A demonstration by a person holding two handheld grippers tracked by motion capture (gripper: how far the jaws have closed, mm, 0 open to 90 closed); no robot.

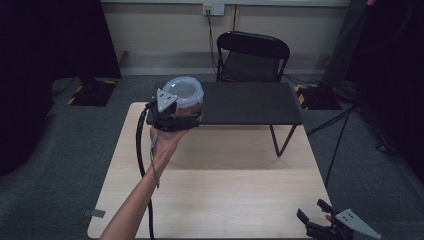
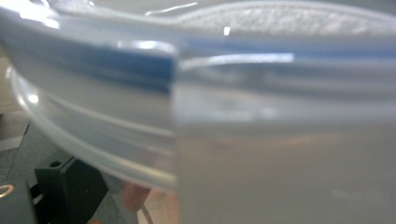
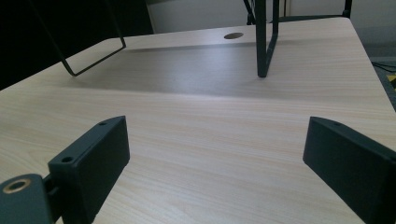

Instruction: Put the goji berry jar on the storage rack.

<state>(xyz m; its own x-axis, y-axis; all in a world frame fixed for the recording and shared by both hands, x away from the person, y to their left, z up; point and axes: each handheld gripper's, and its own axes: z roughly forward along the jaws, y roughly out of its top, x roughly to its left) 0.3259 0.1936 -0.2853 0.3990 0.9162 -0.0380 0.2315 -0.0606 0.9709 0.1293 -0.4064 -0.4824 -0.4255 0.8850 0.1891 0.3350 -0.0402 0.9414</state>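
Observation:
A round clear plastic container (image 1: pixel 183 92) with a blue-rimmed lid sits at the left end of a low black shelf (image 1: pixel 250 102). My left gripper (image 1: pixel 175 117) is shut on its near side, held there by a hand and forearm. In the left gripper view the container (image 2: pixel 233 116) is very close and blurred, with one black jaw showing at the lower left. My right gripper (image 1: pixel 310 208) rests low over the table's near right corner. Its jaws stand wide open with nothing between them, and in the right gripper view (image 3: pixel 217 154) bare wood shows in the gap.
The shelf stands on thin metal legs (image 3: pixel 264 42) over the far half of the light wooden table (image 1: pixel 225 200). A black folding chair (image 1: pixel 252 57) stands behind it. The left gripper's cable (image 1: pixel 141 155) trails down the table's left side. Grey floor surrounds the table.

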